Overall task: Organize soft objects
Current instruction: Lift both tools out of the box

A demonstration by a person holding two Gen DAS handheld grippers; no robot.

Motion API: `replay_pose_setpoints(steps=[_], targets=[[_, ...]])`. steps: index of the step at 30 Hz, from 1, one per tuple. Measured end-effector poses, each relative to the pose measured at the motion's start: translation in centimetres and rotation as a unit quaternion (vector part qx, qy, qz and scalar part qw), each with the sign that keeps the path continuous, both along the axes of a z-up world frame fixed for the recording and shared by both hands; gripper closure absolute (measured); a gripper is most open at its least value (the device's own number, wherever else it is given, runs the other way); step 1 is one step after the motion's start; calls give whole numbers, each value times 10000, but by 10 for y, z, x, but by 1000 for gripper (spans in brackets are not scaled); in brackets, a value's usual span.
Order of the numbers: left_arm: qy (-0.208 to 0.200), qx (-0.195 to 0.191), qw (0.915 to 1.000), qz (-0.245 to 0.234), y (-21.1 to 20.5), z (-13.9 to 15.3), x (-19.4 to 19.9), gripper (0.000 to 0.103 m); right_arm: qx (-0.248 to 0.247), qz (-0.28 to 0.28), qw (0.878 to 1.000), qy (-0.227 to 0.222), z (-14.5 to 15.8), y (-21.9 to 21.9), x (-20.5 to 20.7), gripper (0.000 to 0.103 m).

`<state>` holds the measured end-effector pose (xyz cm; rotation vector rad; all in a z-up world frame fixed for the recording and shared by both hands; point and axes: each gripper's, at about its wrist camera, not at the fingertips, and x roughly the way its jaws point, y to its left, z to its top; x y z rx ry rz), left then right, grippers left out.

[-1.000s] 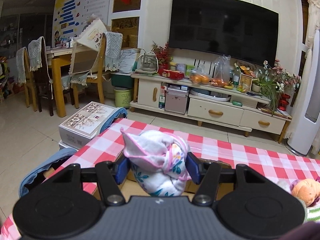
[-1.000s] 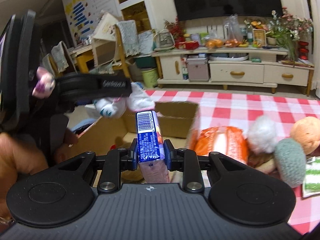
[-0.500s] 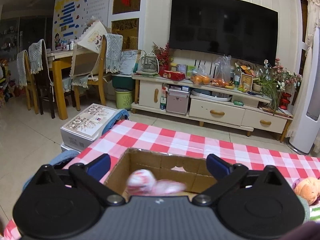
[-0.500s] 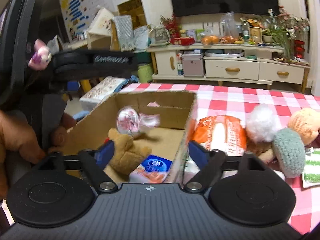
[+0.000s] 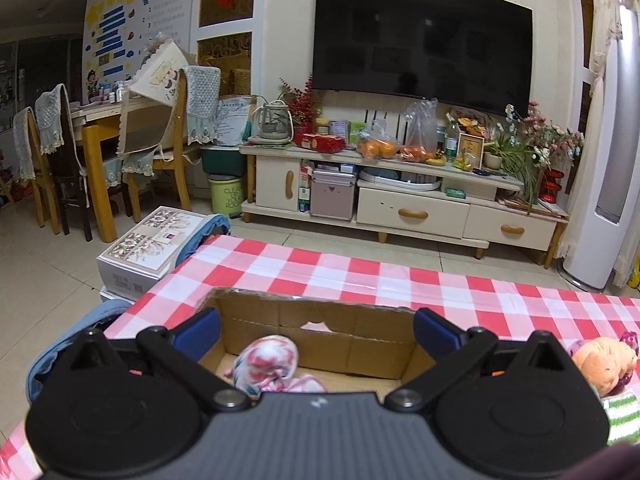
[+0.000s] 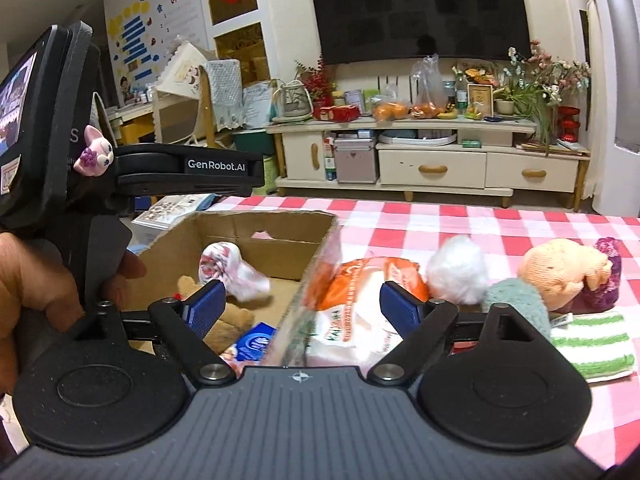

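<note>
fingers (image 5: 196,330) – both pairs wide, empty | cloth bundle (image 5: 269,364) in box (image 5: 316,309) – orientation unclear

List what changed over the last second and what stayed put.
Both tongs have just opened and let go. The left tongs dropped the floral cloth bundle into the cardboard box; the right tongs dropped the blue tissue pack in beside the brown plush toy. The orange package, white pom-pom and other toys stayed on the checkered tablecloth.
</note>
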<state>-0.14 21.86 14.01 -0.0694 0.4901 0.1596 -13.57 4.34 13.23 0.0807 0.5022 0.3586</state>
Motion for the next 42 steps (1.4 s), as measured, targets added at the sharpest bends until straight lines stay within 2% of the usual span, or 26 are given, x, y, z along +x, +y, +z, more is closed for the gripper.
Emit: replay_pose_setpoints(steps=[23, 28, 42], targets=[[67, 189, 9995, -259, -47, -5, 7, 1, -11, -402, 9992, 26, -3, -14, 1, 0], [66, 108, 9993, -355, -57, -8, 5, 1, -8, -509, 9987, -14, -5, -16, 0, 0], [84, 383, 9973, -621, -88, -13, 3, 1, -31, -809, 9967, -24, -9, -18, 6, 0]])
